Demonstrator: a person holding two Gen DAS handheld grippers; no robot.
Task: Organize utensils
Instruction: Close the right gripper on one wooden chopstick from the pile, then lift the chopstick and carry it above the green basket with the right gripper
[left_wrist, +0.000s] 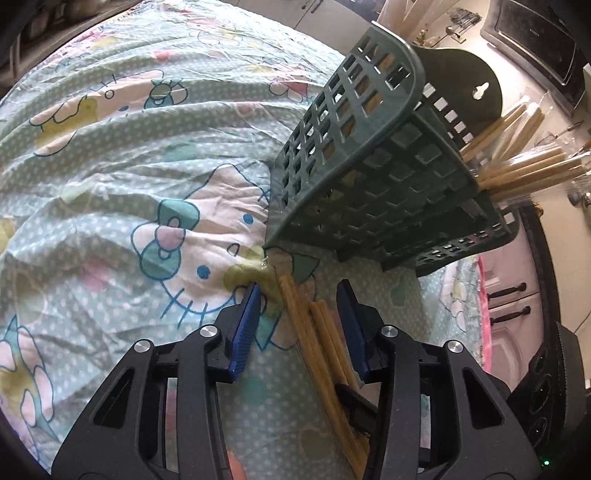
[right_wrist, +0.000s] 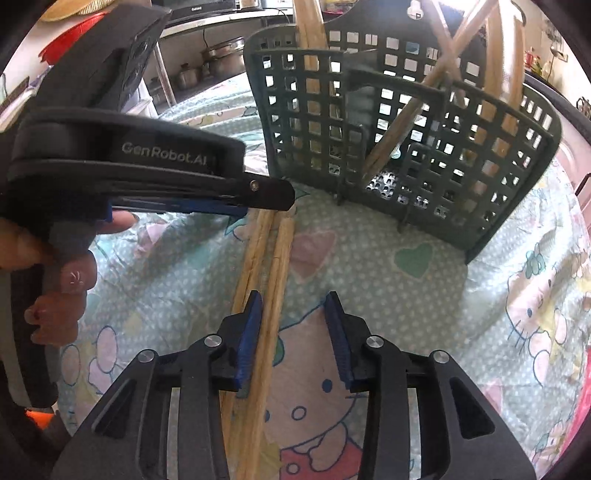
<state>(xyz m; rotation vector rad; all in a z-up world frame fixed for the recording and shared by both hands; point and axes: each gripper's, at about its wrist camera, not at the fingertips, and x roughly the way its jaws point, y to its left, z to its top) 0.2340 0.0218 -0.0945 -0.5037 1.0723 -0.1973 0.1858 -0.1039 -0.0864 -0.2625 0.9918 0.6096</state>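
Observation:
A bundle of wooden chopsticks lies flat on the cartoon-print cloth. My left gripper straddles one end of them; its blue pads stand apart, with the sticks nearer the right pad and not pinched. In the right wrist view the same chopsticks run beside the left pad of my right gripper, whose jaws are also apart. The left gripper, held by a hand, hovers over their far end. A green lattice basket stands just beyond, with more chopsticks inside.
The cloth covers the whole work surface and is wrinkled. A microwave and drawers lie past the basket. Steel pots sit on a shelf behind.

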